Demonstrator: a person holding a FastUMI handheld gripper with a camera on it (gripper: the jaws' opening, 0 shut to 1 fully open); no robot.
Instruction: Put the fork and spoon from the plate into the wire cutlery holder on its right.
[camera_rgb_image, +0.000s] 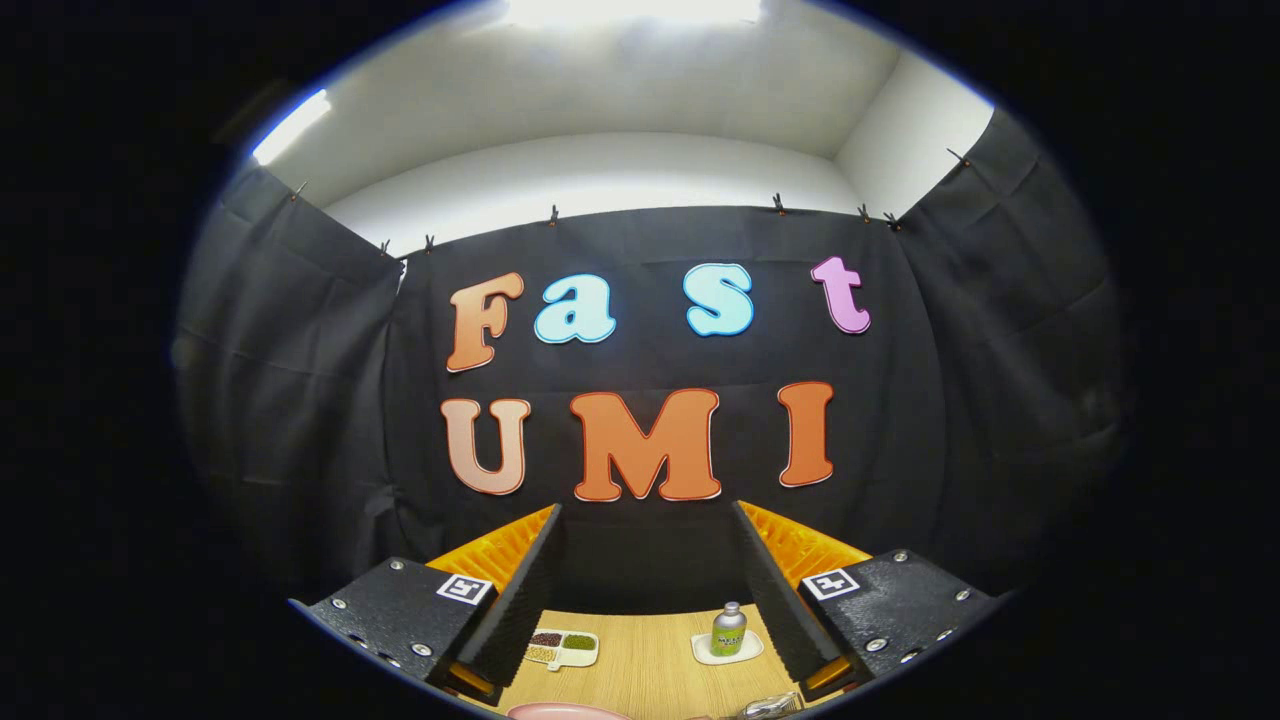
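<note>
The tool (645, 590) is held high and level above the table (640, 670), aimed at the black cloth wall of the booth, with its two fingers (520, 600) spread wide apart and nothing between them. Through the gap between the fingers the wooden table shows below. On it, near the left finger, lies a small divided dish (563, 647) with compartments of brownish, green and pale contents. Nearer the right finger a small bottle (729, 630) with a grey cap stands upright on a pale coaster (727, 650). At the nearest strip of table, the rim of a pink plate (565, 711) peeks in, and just to its right sits a bit of shiny metal wire, the wire cutlery holder (772, 706). The fork and spoon cannot be made out here.
</note>
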